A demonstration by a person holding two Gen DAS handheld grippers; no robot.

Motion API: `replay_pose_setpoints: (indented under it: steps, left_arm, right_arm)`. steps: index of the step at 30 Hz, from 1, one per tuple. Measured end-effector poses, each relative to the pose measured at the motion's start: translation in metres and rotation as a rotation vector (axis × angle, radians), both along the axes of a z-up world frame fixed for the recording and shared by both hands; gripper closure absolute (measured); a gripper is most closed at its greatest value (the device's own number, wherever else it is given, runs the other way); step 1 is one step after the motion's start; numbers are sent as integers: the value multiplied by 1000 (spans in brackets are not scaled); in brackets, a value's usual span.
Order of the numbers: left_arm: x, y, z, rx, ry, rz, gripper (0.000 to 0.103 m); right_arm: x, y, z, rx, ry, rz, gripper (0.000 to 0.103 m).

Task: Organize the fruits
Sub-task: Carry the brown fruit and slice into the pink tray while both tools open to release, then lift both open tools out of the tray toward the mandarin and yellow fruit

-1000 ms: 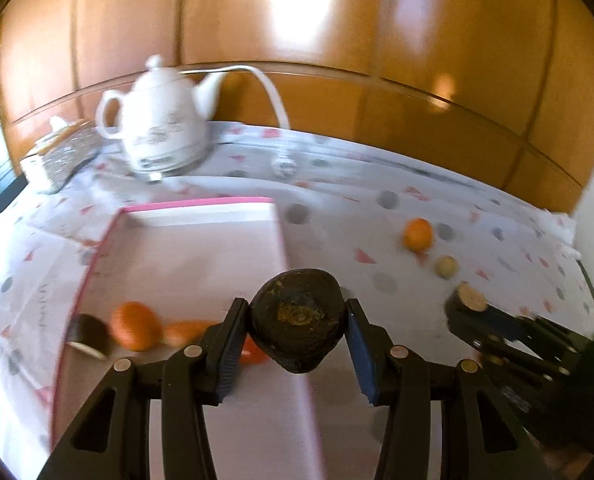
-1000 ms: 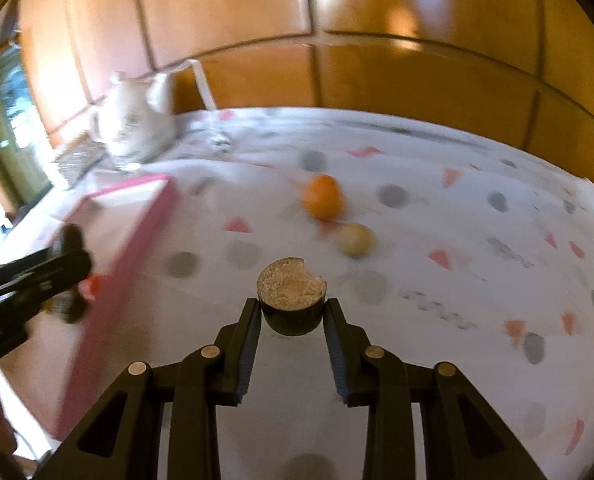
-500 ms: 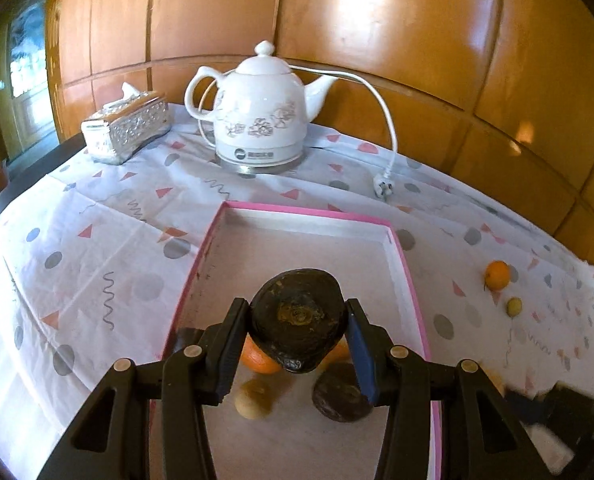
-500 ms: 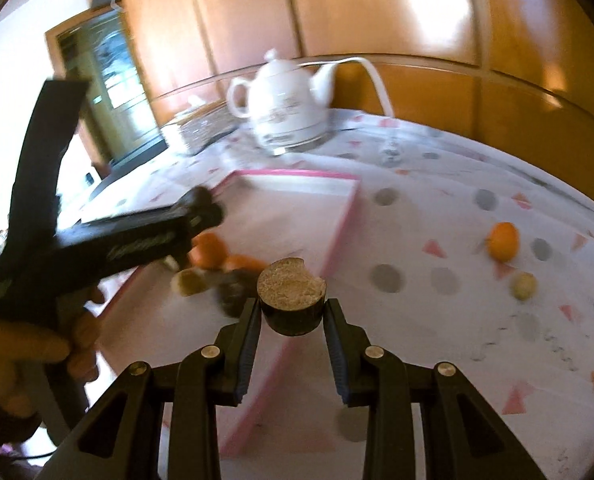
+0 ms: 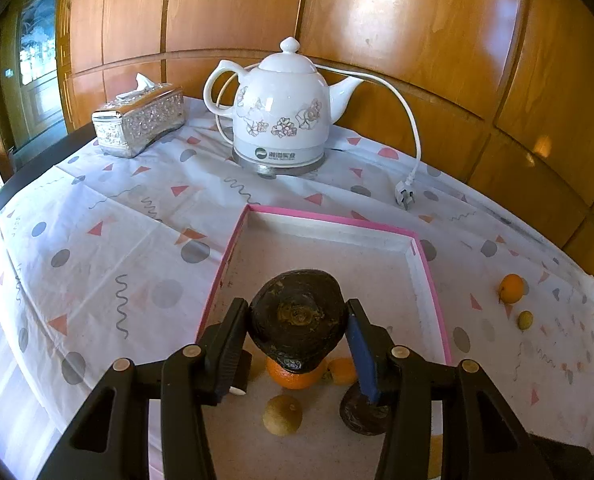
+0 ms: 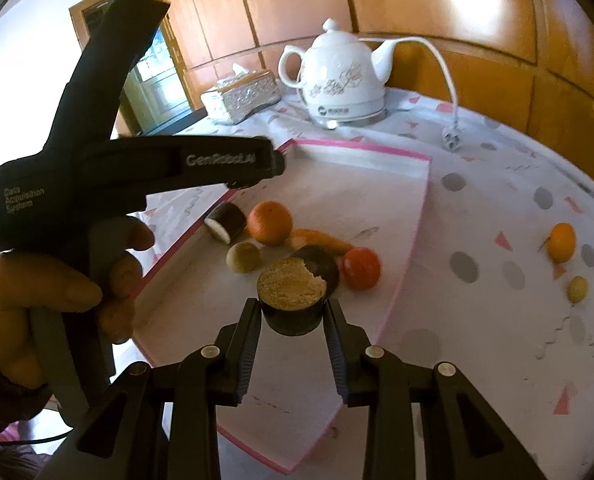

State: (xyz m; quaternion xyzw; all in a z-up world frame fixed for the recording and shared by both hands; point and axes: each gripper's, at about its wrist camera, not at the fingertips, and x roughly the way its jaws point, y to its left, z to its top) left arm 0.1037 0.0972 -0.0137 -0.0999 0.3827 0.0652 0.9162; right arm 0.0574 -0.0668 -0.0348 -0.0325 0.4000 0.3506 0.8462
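Wood panelling (image 5: pixel 417 40): glossy orange-brown boards behind the desk, with glare patches; a glazed door stands at the far left.
Desk cloth (image 5: pixel 97 240): white, creased, printed with grey dots, pink triangles and squiggles; it covers the whole desk.
Tray (image 5: pixel 329 220): shallow and rectangular, pink rim, white inner wall, pale speckled floor; it lies near the middle of the cloth.
Kettle (image 5: pixel 285 112): white glazed ceramic with a flower print, on a metal base behind the tray; its white cord ends in a plug (image 5: pixel 405 196) lying loose on the cloth.
Tissue box (image 5: pixel 141 120): silvery and embossed, left of the kettle.
Left tongs (image 5: pixel 297 308): the jaws have just been opening, but a dark fruit (image 5: pixel 297 328), rough and wrinkled, is between them above the tray, both pads against its sides.
Right tongs (image 6: pixel 293 308): clenched on a cut piece (image 6: pixel 291 286) with a dark rind and a tan, crumbly face, over the tray's near edge.
Fruit in tray: an orange (image 6: pixel 269 222), a long orange piece (image 6: pixel 321 240), a red round fruit (image 6: pixel 361 268), a pale ball (image 6: pixel 243 256) and a dark stub with a white face (image 6: pixel 225 222), clustered together.
Fruit outside tray: a small orange (image 6: pixel 561 242) and a yellowish ball (image 6: pixel 577 289), near each other on the cloth to the right.
Right view only: a hand (image 6: pixel 37 300) gripping the black handle of the left tongs.
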Motion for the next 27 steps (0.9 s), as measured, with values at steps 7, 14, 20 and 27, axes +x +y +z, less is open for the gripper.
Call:
replay_pose_setpoints:
  steps: [7, 14, 20, 27]
  left_arm:
    - [-11, -3, 10, 10, -46, 12, 39]
    - [-25, -7, 14, 32, -64, 23, 38]
    - [-33, -12, 10, 33, -55, 16, 37]
    - [-38, -22, 8, 39, -49, -9, 37]
  right_arm:
    - [4, 7, -3, 5, 3, -1, 64]
    - [-1, -1, 2, 12, -20, -38, 64]
    - [-2, -14, 4, 28, -27, -84, 64]
    - [-1, -29, 5, 36, -26, -135, 64]
